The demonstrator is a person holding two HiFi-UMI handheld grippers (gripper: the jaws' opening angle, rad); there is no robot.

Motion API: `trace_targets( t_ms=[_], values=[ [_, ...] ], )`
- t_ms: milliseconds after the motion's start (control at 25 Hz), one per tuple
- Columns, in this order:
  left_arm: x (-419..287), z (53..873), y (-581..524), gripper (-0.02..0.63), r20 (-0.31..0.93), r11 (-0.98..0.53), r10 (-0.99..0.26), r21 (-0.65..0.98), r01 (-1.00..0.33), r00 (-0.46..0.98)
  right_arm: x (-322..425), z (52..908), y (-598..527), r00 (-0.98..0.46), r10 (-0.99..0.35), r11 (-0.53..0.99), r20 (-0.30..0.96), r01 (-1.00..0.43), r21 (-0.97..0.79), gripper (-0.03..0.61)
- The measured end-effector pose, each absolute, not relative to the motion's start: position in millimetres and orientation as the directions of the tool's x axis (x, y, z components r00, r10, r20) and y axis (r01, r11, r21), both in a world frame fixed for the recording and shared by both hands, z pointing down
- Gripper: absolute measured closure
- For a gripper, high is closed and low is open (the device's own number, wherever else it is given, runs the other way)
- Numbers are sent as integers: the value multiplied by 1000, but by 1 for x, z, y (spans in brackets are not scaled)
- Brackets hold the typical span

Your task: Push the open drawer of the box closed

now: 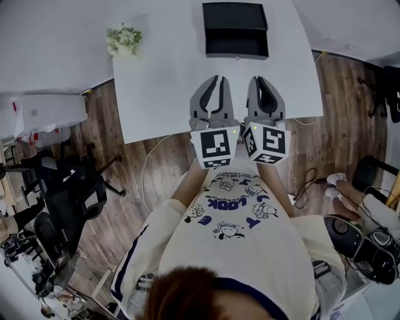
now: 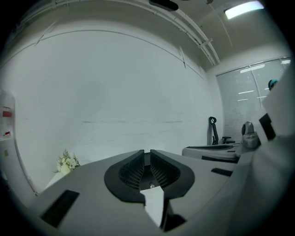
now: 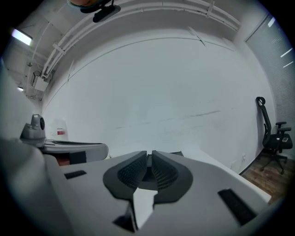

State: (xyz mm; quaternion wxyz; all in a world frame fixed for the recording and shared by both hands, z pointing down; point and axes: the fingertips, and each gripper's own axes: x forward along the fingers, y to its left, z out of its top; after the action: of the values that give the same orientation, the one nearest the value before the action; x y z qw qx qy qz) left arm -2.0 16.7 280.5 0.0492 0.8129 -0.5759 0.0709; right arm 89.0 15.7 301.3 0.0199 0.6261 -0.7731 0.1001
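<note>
Black box (image 1: 235,17) sits at the far end of the white counter (image 1: 162,87), w/ its drawer (image 1: 237,44) pulled out toward us. The drawer's long axis runs left-right across the counter and its front faces our side. There's a small bunch of white flowers (image 1: 125,39) by the counter's left edge, well apart from the box.

We're holding both grippers side by side over the near part of the counter, approx level, pointing straight ahead at the box, marker cubes back toward our chest. The left gripper (image 1: 216,80) has its fingers closed tip to tip w/ nothing btwn them. Same deal w/ the right gripper (image 1: 260,80), closed and empty. Both are well short of the drawer, not touching it. Wood floor (image 1: 156,181) below, office chair (image 1: 72,194) off to our left.
</note>
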Motion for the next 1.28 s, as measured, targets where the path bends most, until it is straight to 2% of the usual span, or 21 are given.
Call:
trace_targets(
  t_ms=[600, 1280],
  values=[
    [27, 316, -47, 566, 254, -273, -929, 18, -962, 268, 107, 333, -50, -313, -921, 283, 233, -947, -154, 528],
    [21, 358, -77, 566, 331, -321, -893, 8, -947, 306, 93, 380, -79, -321, -880, 281, 350, -946, -161, 528]
  ],
)
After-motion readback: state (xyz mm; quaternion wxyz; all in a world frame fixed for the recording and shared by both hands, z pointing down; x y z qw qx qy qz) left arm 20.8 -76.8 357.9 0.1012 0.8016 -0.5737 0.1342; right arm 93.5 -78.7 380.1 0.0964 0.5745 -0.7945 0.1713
